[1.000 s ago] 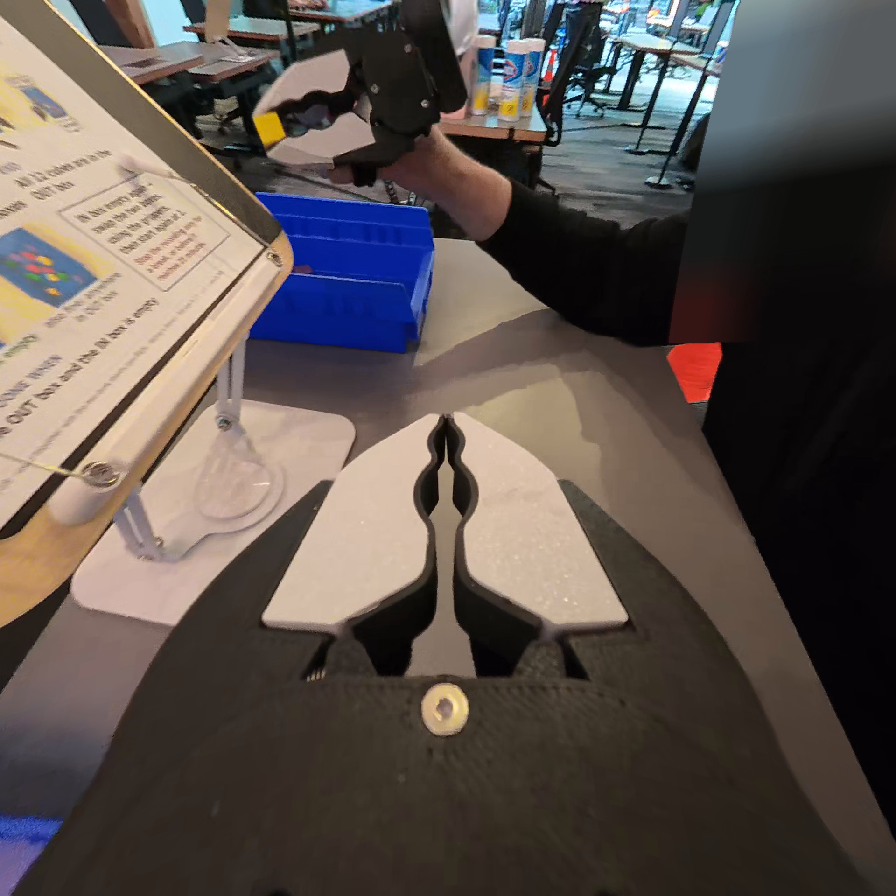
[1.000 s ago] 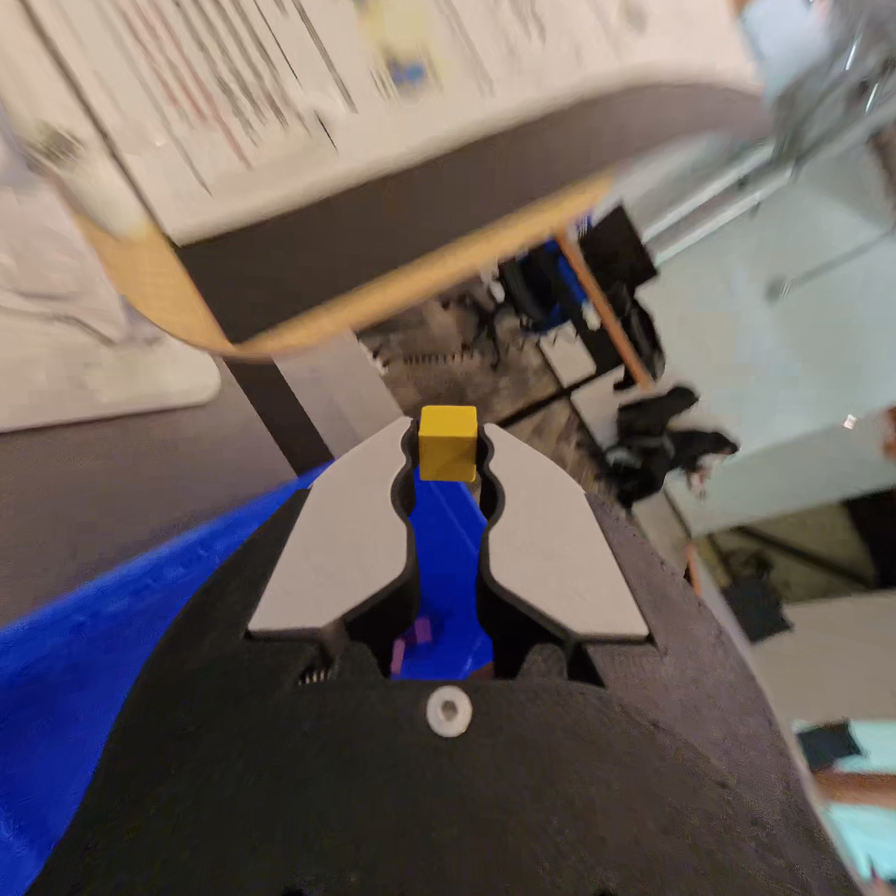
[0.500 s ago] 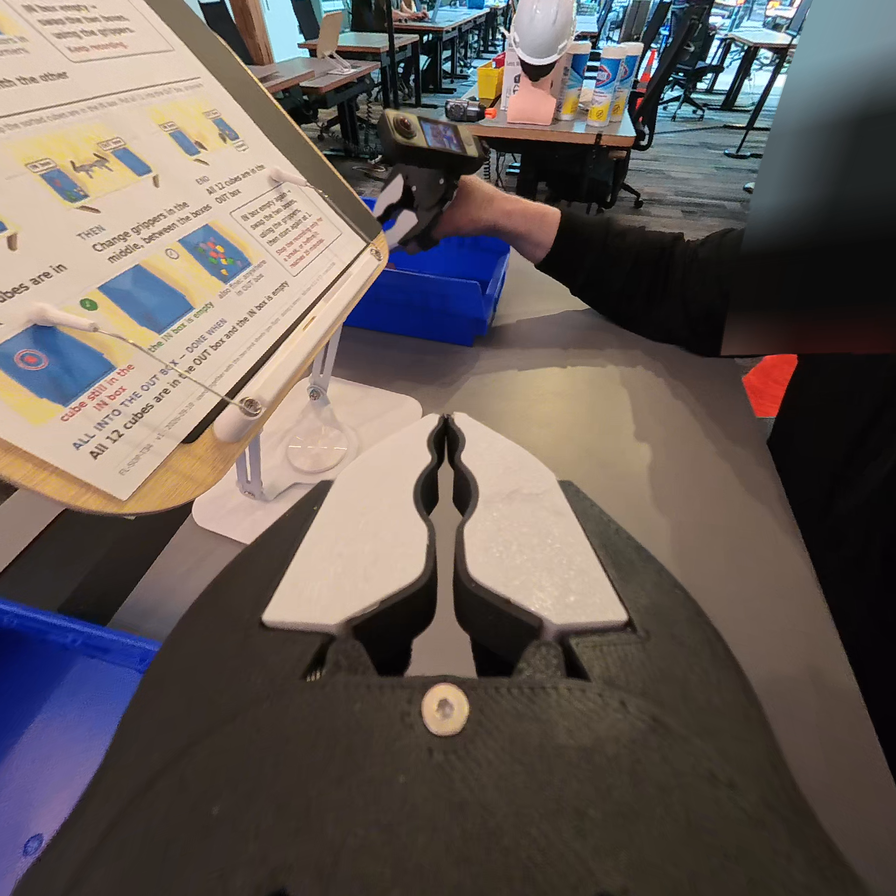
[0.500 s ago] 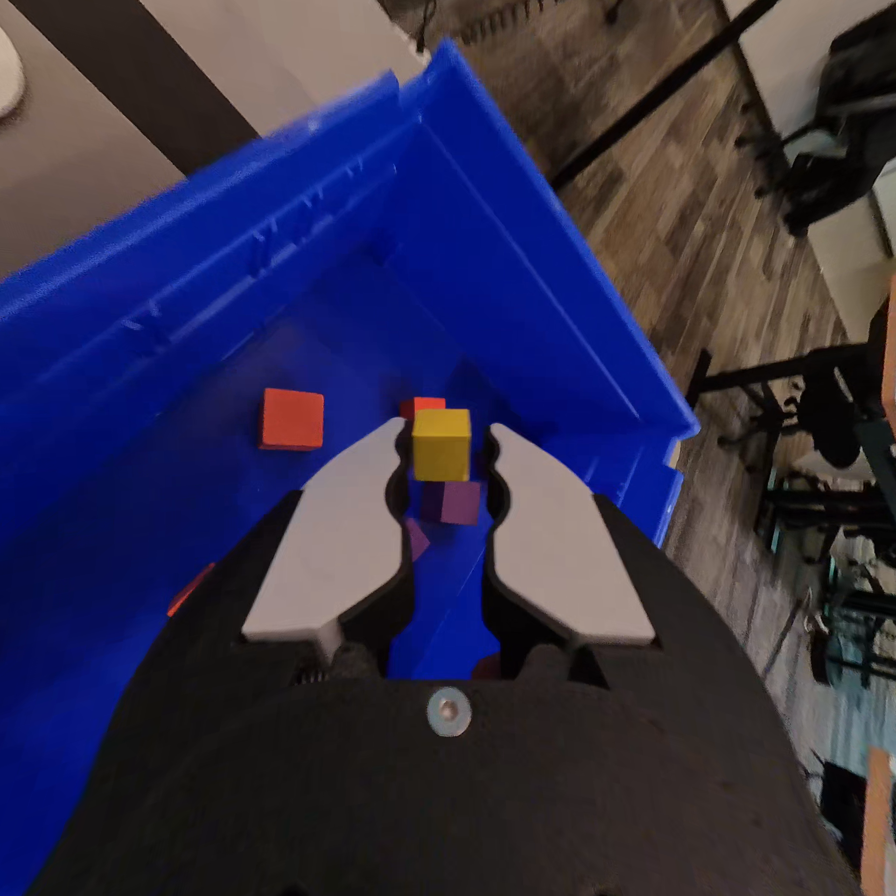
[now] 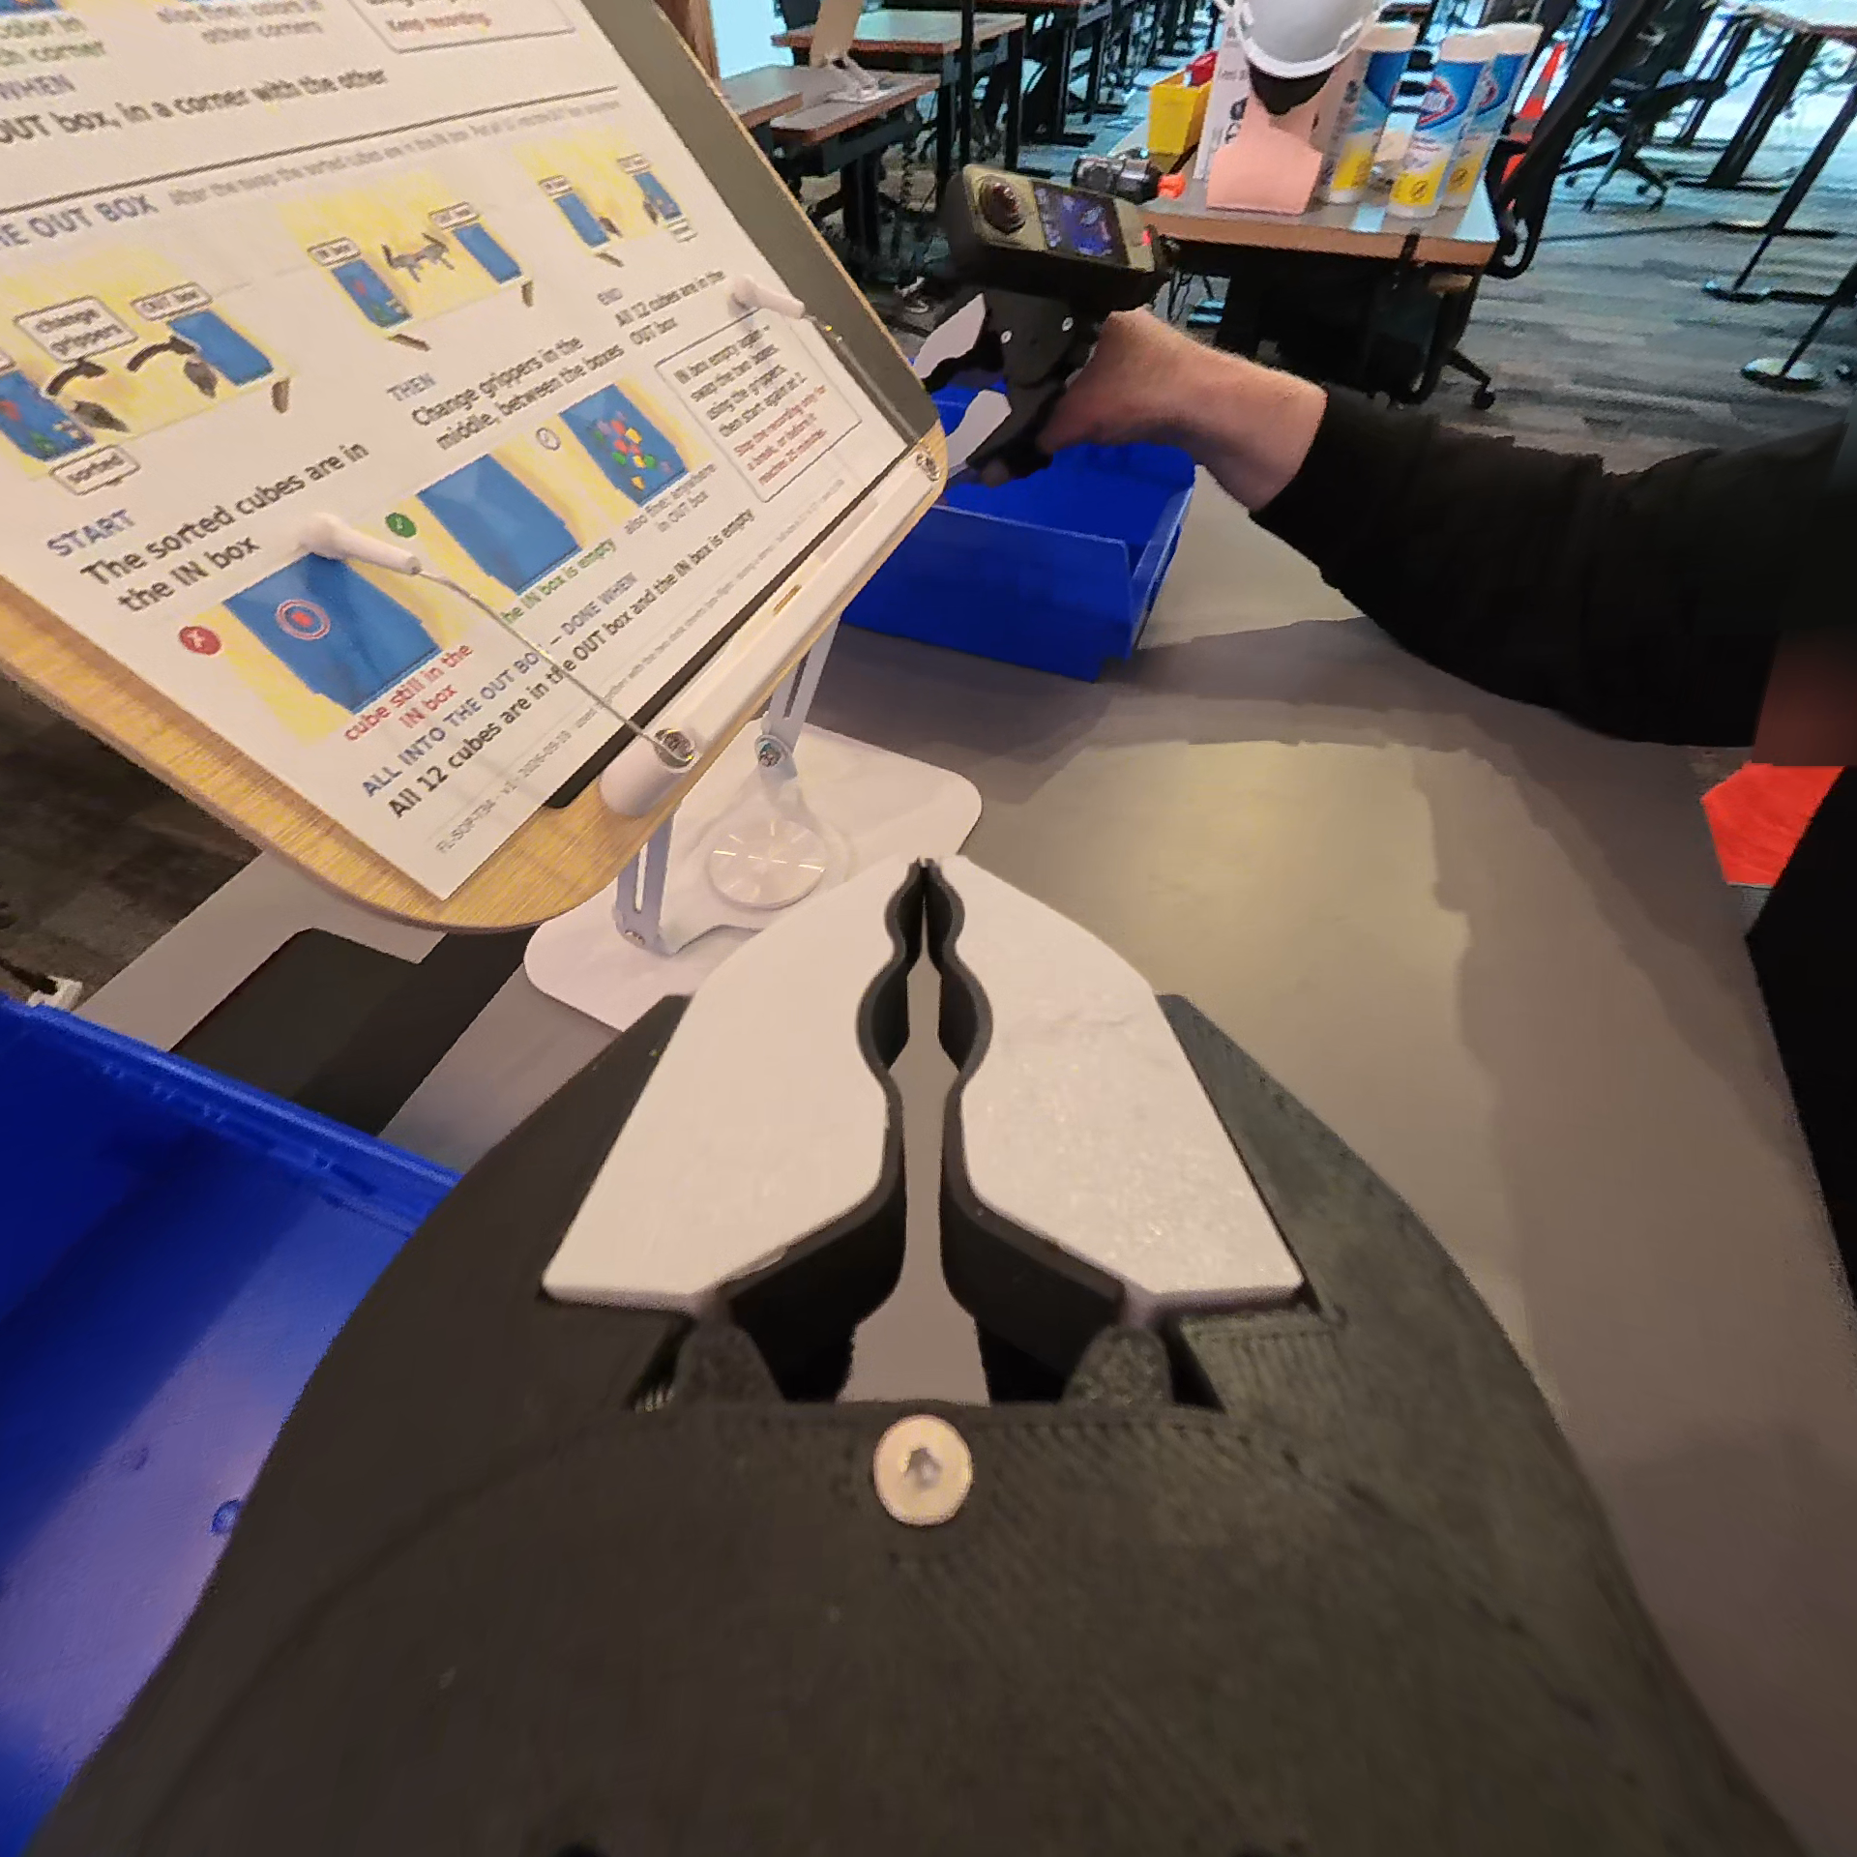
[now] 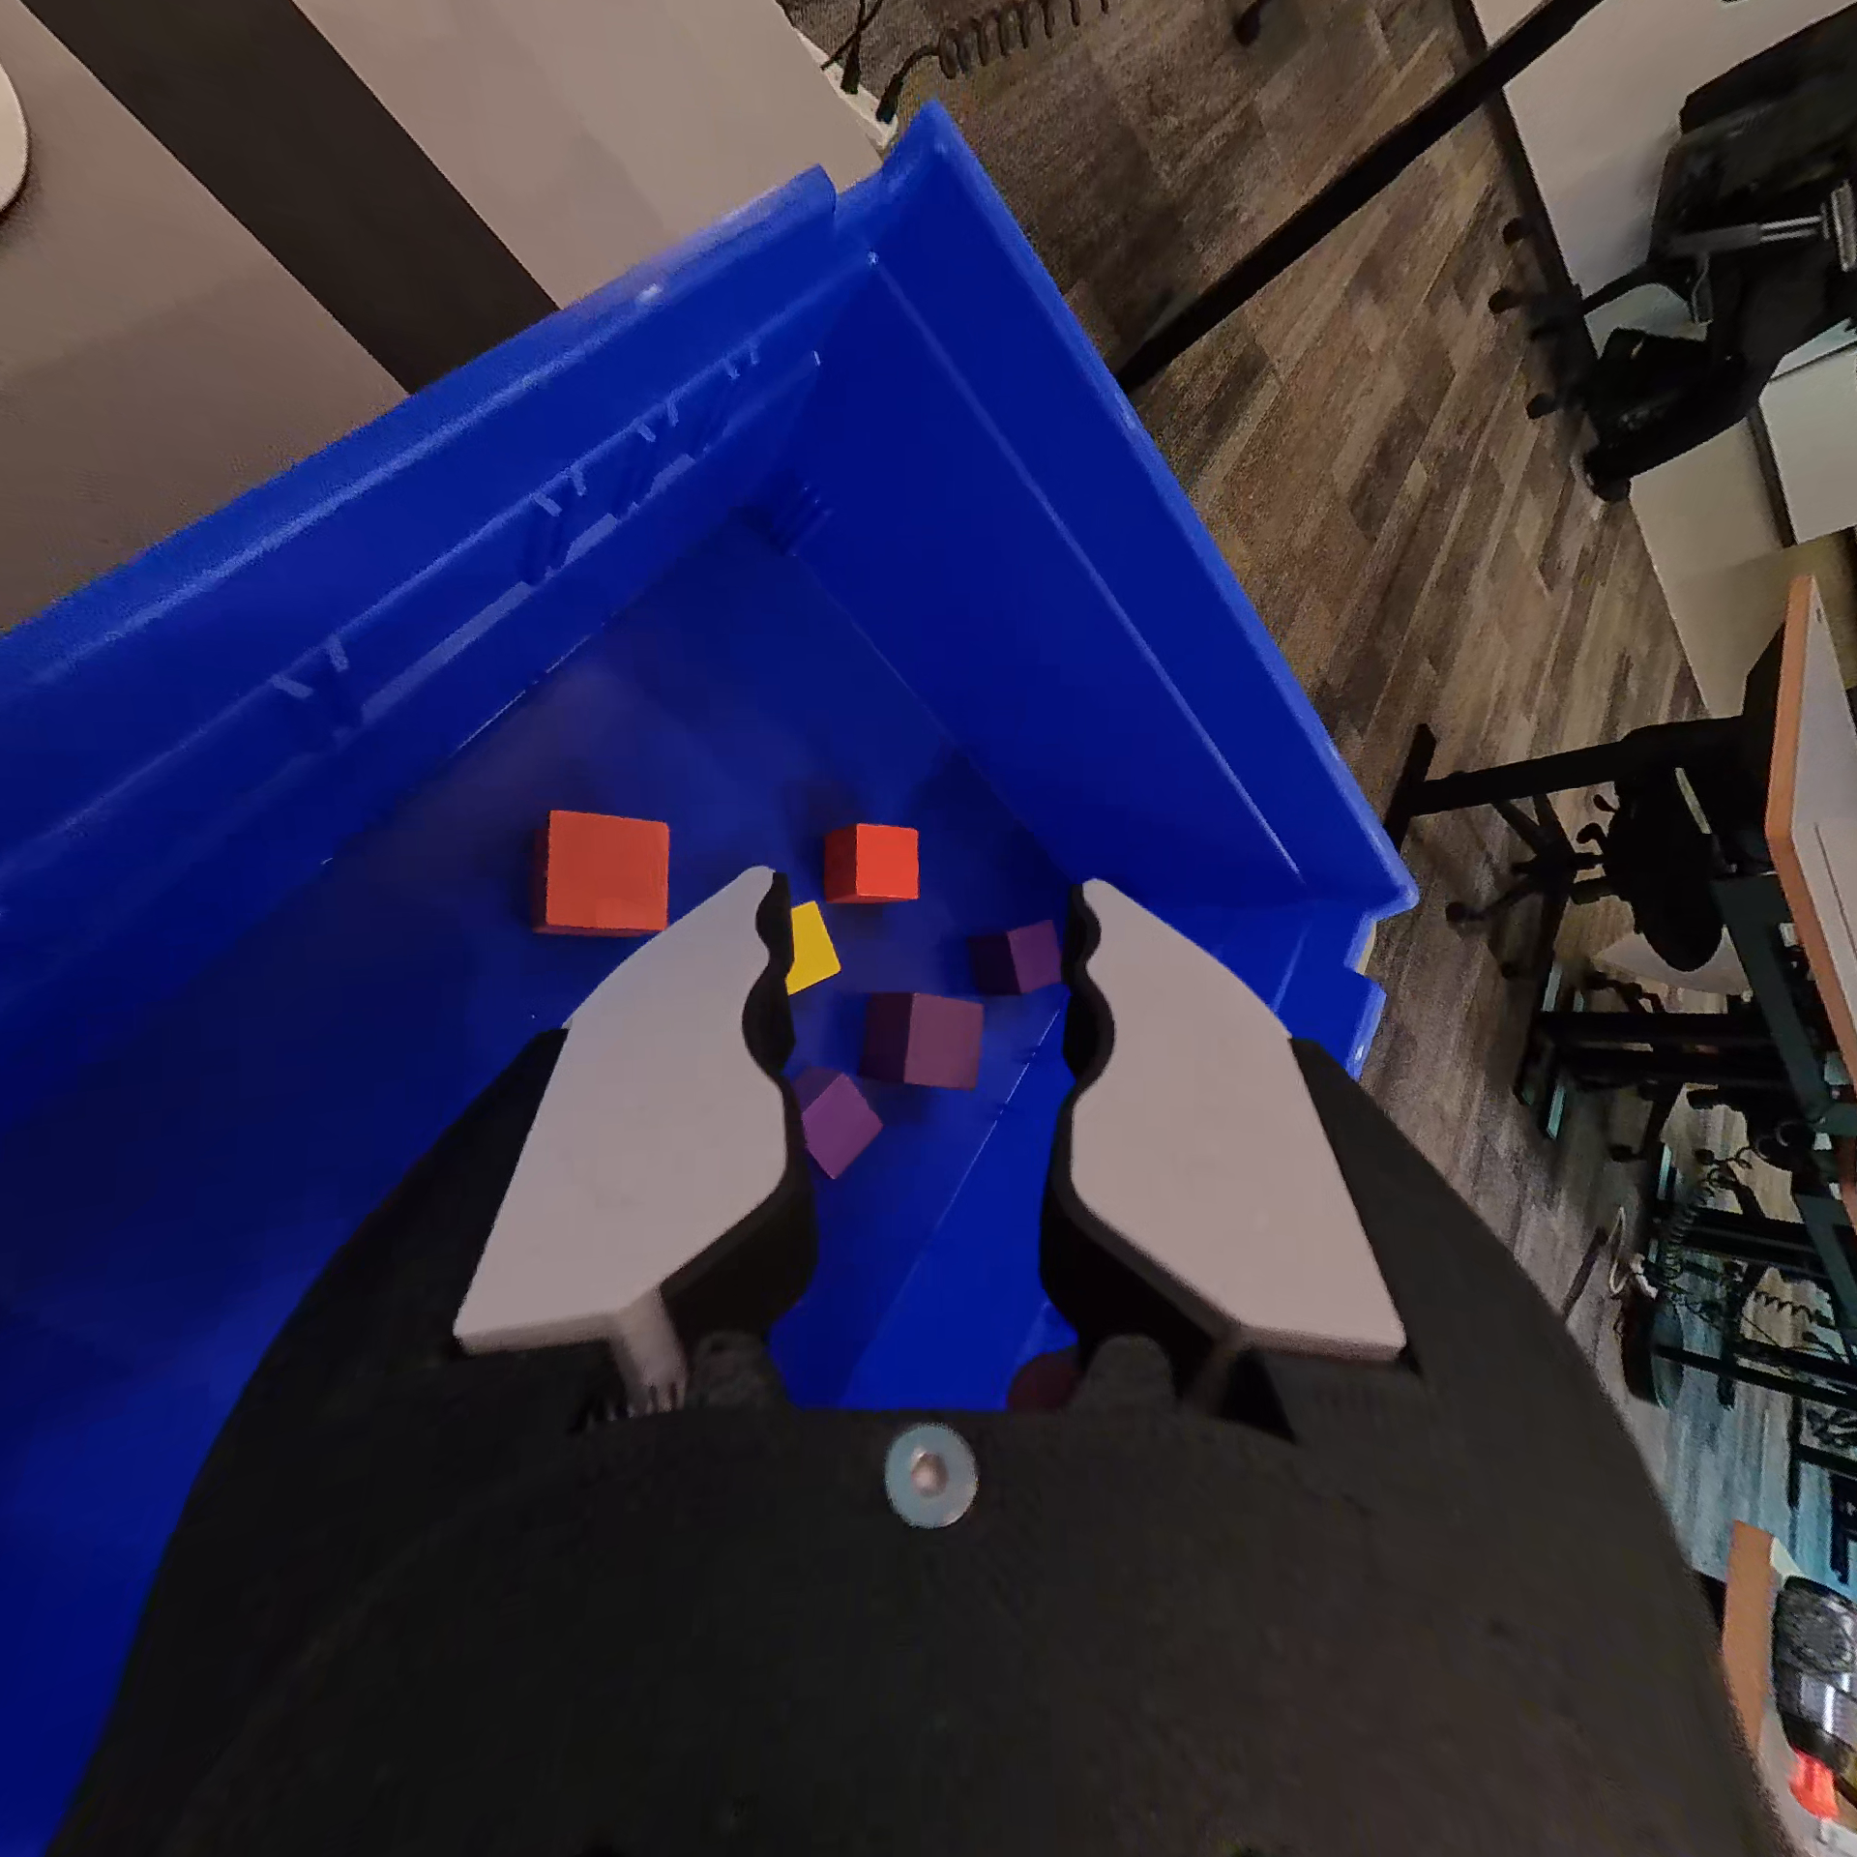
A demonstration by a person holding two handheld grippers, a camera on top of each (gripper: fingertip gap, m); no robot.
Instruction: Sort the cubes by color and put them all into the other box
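My right gripper [image 6: 924,889] is open and empty above a blue box [image 6: 1085,563]. On the box floor lie a yellow cube [image 6: 812,950], partly hidden by my left finger, two red cubes [image 6: 603,872] [image 6: 872,862] and three purple cubes [image 6: 924,1037] [image 6: 1017,957] [image 6: 840,1123]. My left gripper [image 5: 922,870] is shut and empty over the grey table [image 5: 1306,904]. In the left wrist view the right gripper [image 5: 970,387] shows far off, over that same blue box [image 5: 1015,573]. A second blue box [image 5: 151,1256] sits at the lower left.
A tilted instruction board [image 5: 382,402] on a white stand [image 5: 764,854] stands between the two boxes. A person's hand [image 5: 1176,402] and dark sleeve [image 5: 1568,583] reach across from the right. The table edge and floor [image 6: 1357,402] lie just beyond the far box. My hands' fingertips stand some 50 cm from each other.
My right gripper has opened and let go of the yellow cube, which now lies on the box floor. My left gripper has drawn back and left, bringing the near blue box into view.
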